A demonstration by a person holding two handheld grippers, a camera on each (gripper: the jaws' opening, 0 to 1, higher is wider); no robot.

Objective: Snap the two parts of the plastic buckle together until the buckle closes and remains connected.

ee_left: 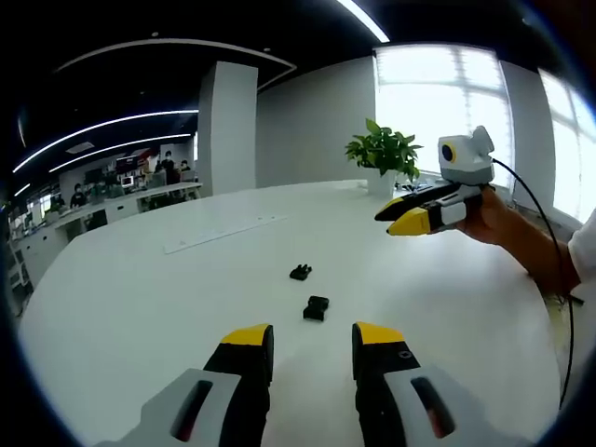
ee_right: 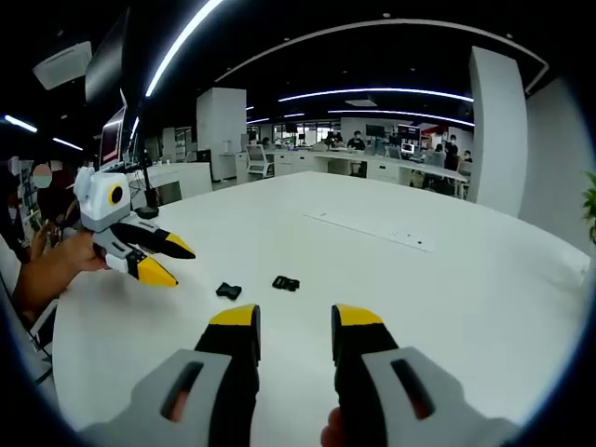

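Two small black buckle parts lie apart on the white table. In the left gripper view one part [ee_left: 316, 307] sits just beyond my left gripper [ee_left: 313, 339], which is open and holds nothing; the other part [ee_left: 300, 272] lies farther off. My right gripper [ee_left: 399, 220] hovers at the right, held by a hand, jaws slightly apart. In the right gripper view the two parts [ee_right: 228, 291] [ee_right: 286, 283] lie just ahead of my open right gripper [ee_right: 295, 323], while the left gripper [ee_right: 169, 262] hovers at the left above the table.
The round white table [ee_left: 168, 289] is wide and bare around the parts. A potted plant [ee_left: 384, 154] stands at its far edge by the window. A long flat strip [ee_left: 223, 233] lies farther back. Office desks with people sit beyond.
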